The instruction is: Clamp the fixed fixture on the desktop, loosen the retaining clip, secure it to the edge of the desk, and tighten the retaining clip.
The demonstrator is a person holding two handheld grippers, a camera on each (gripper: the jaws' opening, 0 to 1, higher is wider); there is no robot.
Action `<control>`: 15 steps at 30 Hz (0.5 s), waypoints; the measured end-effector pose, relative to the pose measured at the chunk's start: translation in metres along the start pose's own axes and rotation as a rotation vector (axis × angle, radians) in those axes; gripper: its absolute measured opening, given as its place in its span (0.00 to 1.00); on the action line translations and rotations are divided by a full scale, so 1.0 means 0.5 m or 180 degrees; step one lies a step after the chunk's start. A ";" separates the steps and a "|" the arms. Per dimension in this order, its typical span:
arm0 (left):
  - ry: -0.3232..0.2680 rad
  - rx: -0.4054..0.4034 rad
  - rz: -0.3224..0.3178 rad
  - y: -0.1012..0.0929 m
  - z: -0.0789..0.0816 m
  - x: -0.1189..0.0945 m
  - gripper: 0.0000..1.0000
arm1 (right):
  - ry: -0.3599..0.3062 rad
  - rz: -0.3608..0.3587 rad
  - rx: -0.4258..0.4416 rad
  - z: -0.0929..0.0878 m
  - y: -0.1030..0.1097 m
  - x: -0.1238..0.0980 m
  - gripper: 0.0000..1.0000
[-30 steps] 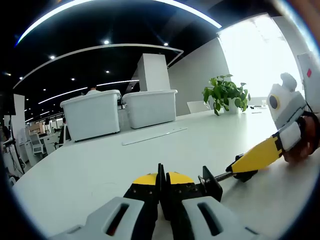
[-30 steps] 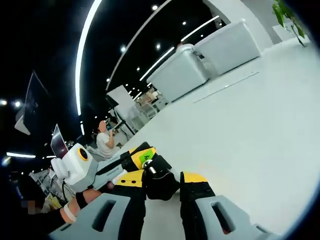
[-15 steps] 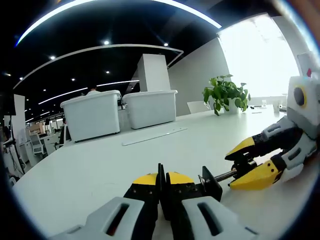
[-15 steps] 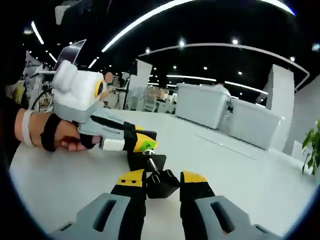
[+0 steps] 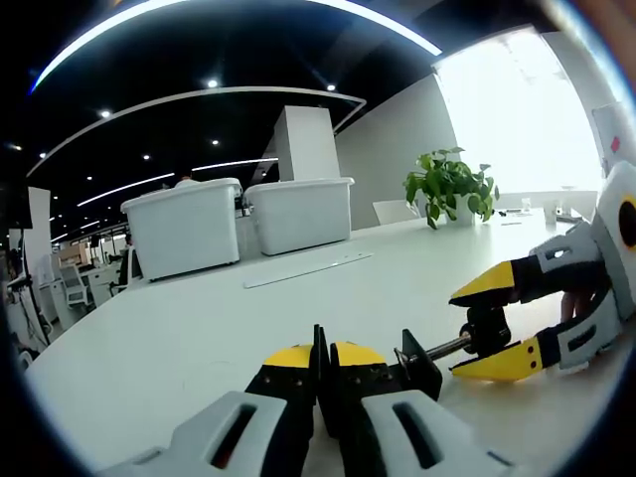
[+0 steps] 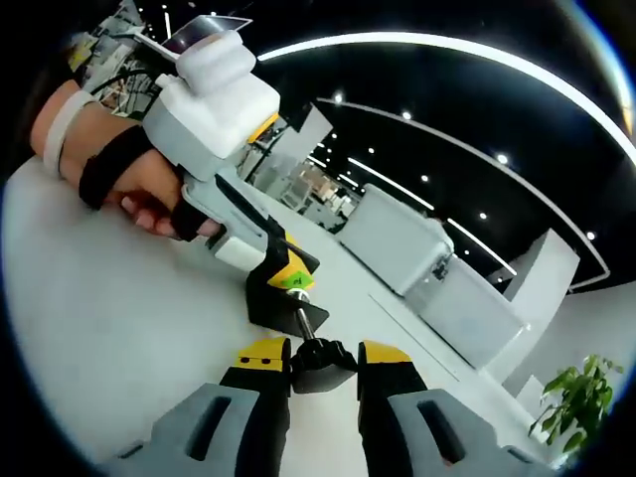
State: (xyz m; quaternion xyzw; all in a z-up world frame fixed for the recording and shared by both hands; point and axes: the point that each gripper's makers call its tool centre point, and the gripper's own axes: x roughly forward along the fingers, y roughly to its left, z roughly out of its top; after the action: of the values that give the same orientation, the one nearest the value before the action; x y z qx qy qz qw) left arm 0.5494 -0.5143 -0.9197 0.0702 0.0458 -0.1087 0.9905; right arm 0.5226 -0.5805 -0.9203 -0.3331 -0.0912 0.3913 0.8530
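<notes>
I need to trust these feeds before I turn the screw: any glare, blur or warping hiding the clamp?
Left gripper view: the window is blown out white, but the clamp and its knob stay sharp. Right gripper view: heavy fisheye bending and a rolled horizon; the knob between the jaws is crisp, and the table is evenly lit.

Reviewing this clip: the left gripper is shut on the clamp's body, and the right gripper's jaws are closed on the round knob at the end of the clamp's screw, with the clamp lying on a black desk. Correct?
One thing is wrong: the desk is white, as the left gripper view shows. The rest stands: the left gripper is shut on the clamp, and the right gripper is shut on the knob of its screw.
</notes>
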 end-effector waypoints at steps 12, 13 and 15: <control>0.0002 -0.0012 0.0014 0.002 0.000 0.000 0.06 | -0.0084 0.0300 0.0357 -0.001 0.004 0.004 0.29; 0.0003 -0.0026 0.0013 0.001 0.000 0.000 0.06 | -0.0081 0.0375 0.0539 0.000 0.007 0.002 0.32; 0.0003 -0.0027 0.0004 0.001 0.000 0.000 0.06 | -0.0022 0.0476 0.0984 0.000 0.006 -0.005 0.37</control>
State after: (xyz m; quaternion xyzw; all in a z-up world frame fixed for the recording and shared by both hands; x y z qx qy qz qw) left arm 0.5496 -0.5141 -0.9195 0.0661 0.0466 -0.1078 0.9909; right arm 0.5190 -0.5807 -0.9219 -0.2025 -0.0079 0.4642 0.8623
